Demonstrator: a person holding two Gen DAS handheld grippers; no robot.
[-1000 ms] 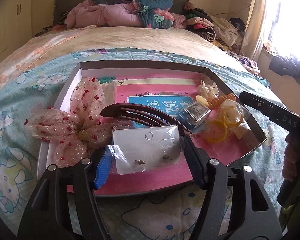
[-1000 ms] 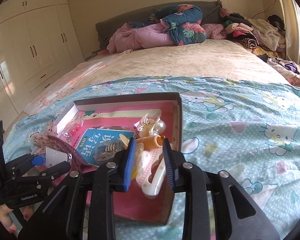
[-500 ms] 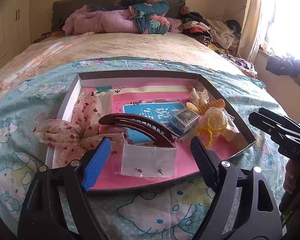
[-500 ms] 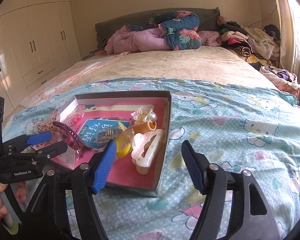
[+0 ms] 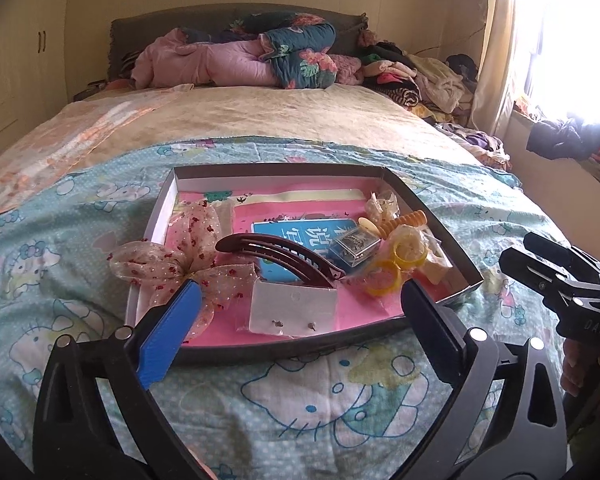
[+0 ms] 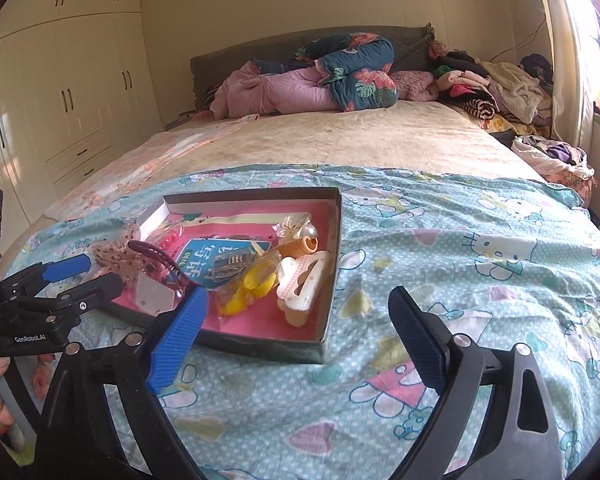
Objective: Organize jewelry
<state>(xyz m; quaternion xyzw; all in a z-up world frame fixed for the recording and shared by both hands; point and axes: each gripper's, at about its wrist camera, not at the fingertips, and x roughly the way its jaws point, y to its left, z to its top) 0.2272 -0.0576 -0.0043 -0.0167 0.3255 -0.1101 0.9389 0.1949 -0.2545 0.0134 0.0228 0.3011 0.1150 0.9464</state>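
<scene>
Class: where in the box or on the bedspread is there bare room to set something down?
Free: the bedspread right of the box, and pink floor between the earring card and yellow rings. Crowded: the box's right side and the bow corner.

Bare blanket point(image 6: 460, 280) right of crowded box point(image 6: 332, 240); clothes pile point(image 6: 500, 88) far beyond.

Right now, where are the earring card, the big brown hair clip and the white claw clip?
earring card point(image 5: 292, 312), left wrist view, middle of the white card.
brown hair clip point(image 5: 278, 254), left wrist view, its curved bar.
white claw clip point(image 6: 302, 286), right wrist view, its body.
</scene>
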